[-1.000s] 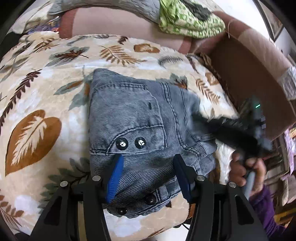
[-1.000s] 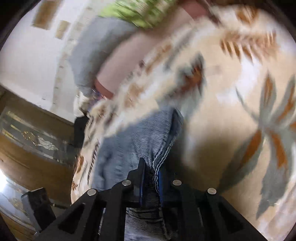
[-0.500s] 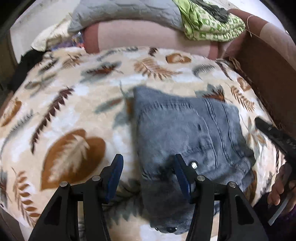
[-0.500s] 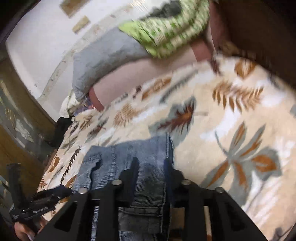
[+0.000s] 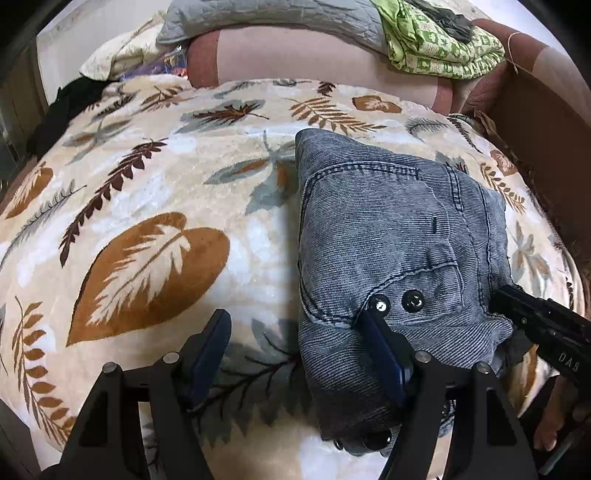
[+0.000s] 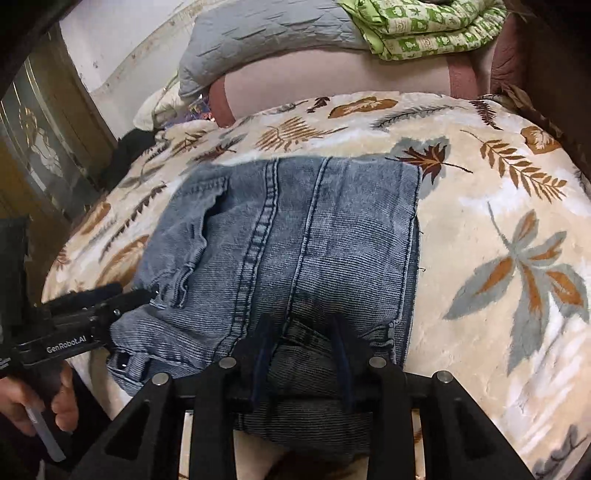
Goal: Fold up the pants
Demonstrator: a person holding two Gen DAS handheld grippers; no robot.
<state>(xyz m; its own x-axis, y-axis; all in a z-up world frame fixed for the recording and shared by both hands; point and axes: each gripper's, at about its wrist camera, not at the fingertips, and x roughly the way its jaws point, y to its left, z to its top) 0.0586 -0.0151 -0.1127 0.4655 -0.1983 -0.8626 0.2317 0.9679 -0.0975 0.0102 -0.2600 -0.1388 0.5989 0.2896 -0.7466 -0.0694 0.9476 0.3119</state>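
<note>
One pair of grey denim pants (image 5: 391,236), folded to a compact bundle, lies on the leaf-patterned blanket (image 5: 147,206) of the bed, long axis running away from both cameras. Left claw (image 5: 299,354), lately widened, stands spread astride the bundle's left edge, pinching nothing. Right claw (image 6: 303,347), partly spread, sits over the near edge; whether its pads press cloth cannot be told. Both lie equally near; the bundle is just ahead.

Leaf-print blanket (image 5: 155,206), grey quilt (image 5: 280,18), green patterned cloth (image 5: 439,48) behind
</note>
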